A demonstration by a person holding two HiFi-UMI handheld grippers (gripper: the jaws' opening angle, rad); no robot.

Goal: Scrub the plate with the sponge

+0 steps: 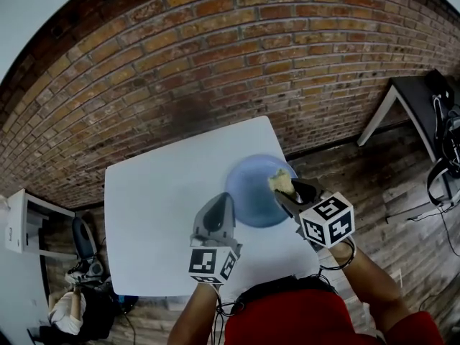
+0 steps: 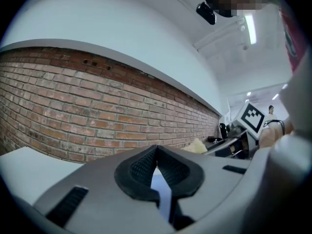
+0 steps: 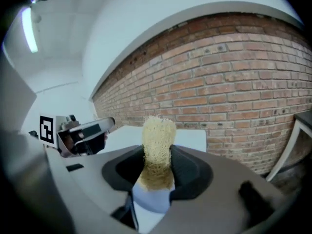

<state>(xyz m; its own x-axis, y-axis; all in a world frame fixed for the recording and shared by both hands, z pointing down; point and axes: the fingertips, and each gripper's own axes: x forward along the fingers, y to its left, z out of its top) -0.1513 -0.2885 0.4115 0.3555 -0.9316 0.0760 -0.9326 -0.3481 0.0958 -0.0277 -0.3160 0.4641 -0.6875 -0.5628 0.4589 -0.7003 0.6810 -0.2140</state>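
Observation:
A round blue plate (image 1: 251, 192) lies near the right edge of the white table (image 1: 154, 214). My right gripper (image 1: 287, 190) is shut on a pale yellow fibrous sponge (image 1: 280, 181), which it holds over the plate's right part. In the right gripper view the sponge (image 3: 158, 138) stands up between the jaws, with the blue plate (image 3: 152, 200) below. My left gripper (image 1: 223, 200) hovers at the plate's left rim. Its jaws are shut and nothing shows between them. In the left gripper view its pads (image 2: 170, 167) meet, and the sponge (image 2: 197, 146) shows beyond them.
A brick wall (image 1: 215, 56) runs just behind the table. A dark side table (image 1: 417, 92) with cables stands at the far right on the wooden floor. At the left are a white shelf (image 1: 21, 221) and bags on the floor (image 1: 83, 268).

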